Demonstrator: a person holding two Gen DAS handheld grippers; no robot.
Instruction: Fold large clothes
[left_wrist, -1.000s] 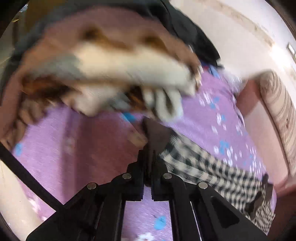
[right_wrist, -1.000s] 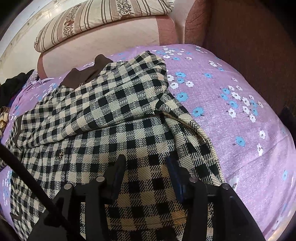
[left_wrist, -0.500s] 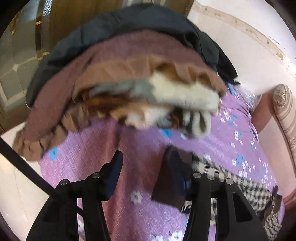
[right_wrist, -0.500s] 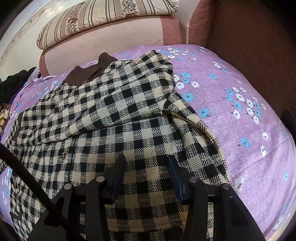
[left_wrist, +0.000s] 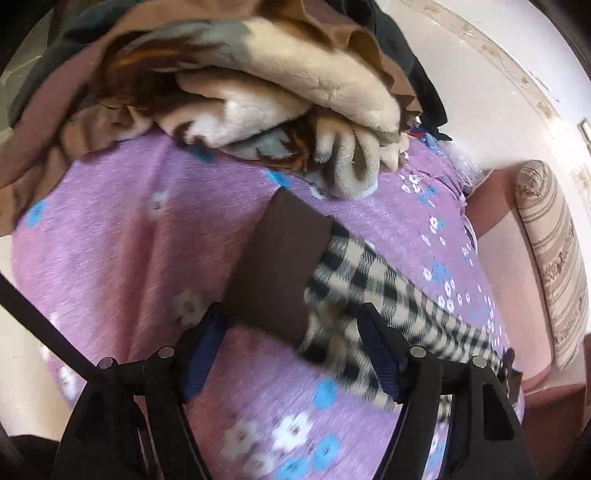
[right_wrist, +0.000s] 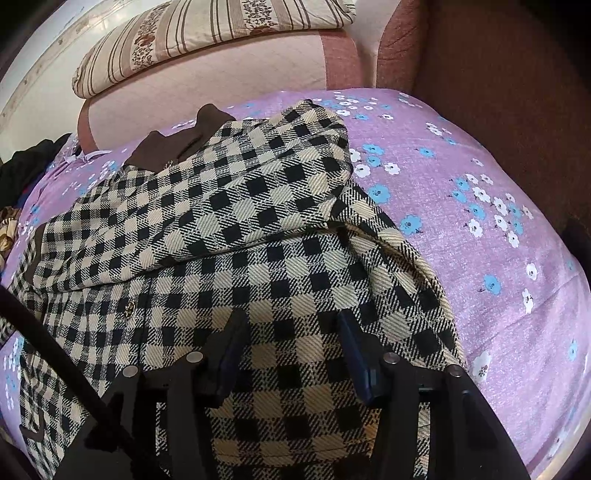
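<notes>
I had the black-and-cream checked woollen coat (right_wrist: 258, 229) lying spread on the purple flowered bedsheet (right_wrist: 480, 229), its brown collar (right_wrist: 184, 140) at the far end near the pink padded headboard (right_wrist: 221, 74). From my left tongs (left_wrist: 291, 332) the coat's sleeve (left_wrist: 388, 291) ran away to the right and back towards the body, its long axis slanting across the bed, with the broad brown cuff (left_wrist: 280, 266) at the near end, just ahead of the fingertips. These tongs were opening; the cuff edge sat between the jaws, released, no pad pressing it. My right tongs (right_wrist: 291, 339) hovered over the coat's body, jaws easing wider, astride the cloth but gripping nothing I could see. I judged the left hand nearer the sleeve end. A heap of fleecy blankets (left_wrist: 258, 74) lay beyond the cuff.
</notes>
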